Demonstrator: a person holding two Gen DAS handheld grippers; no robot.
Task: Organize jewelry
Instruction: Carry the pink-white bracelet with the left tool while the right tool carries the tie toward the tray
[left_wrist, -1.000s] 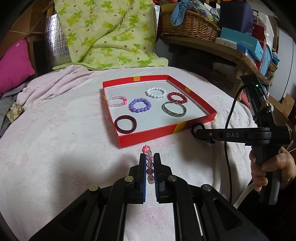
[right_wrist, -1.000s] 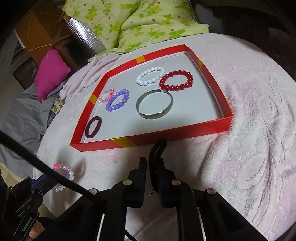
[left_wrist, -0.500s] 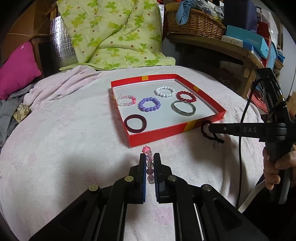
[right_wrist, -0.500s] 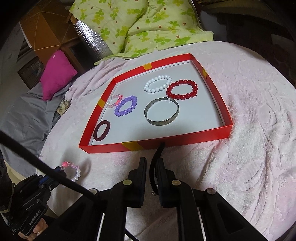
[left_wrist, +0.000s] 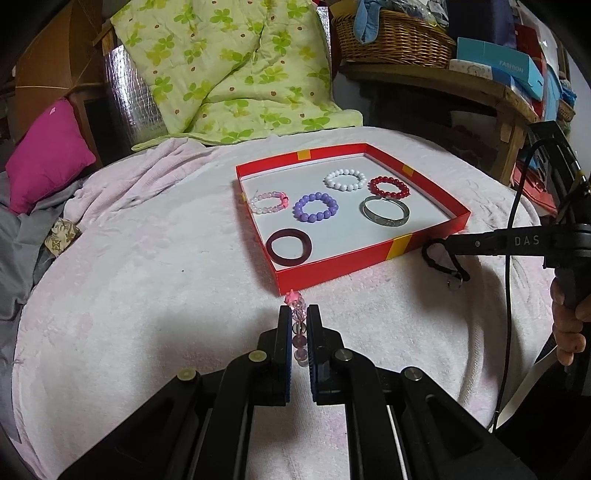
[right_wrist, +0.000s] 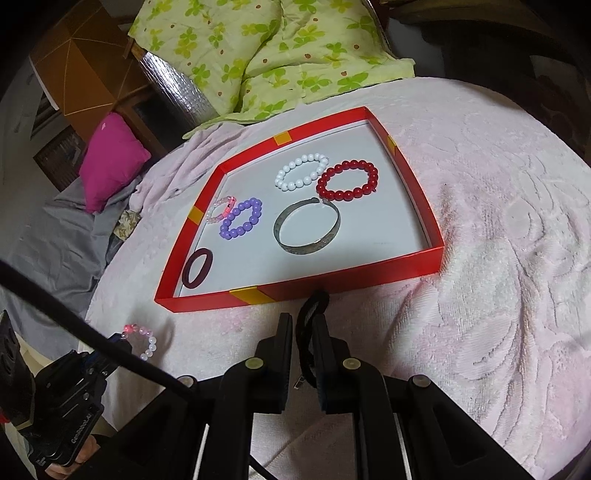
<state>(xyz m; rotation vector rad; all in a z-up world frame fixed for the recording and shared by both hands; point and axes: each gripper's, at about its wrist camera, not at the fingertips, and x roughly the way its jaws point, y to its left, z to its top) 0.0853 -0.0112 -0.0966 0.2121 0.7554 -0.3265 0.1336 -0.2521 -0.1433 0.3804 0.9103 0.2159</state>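
Note:
A red tray lies on the pink blanket. Inside it are white beads, red beads, purple beads, a pink bead bracelet, a silver bangle and a dark maroon ring. My left gripper hangs just before the tray's near left corner, shut on another pink bead bracelet. My right gripper is by the tray's front wall, shut on a black cord bracelet.
A green floral quilt and a magenta pillow lie beyond the blanket. At the right, a wooden shelf carries a wicker basket and boxes. A black cable crosses the right view's lower left. A hand holds the right gripper.
The left gripper has turned a little, so the tray sits further right in its view. The right view has crept slightly back from the tray. Both grips are unchanged.

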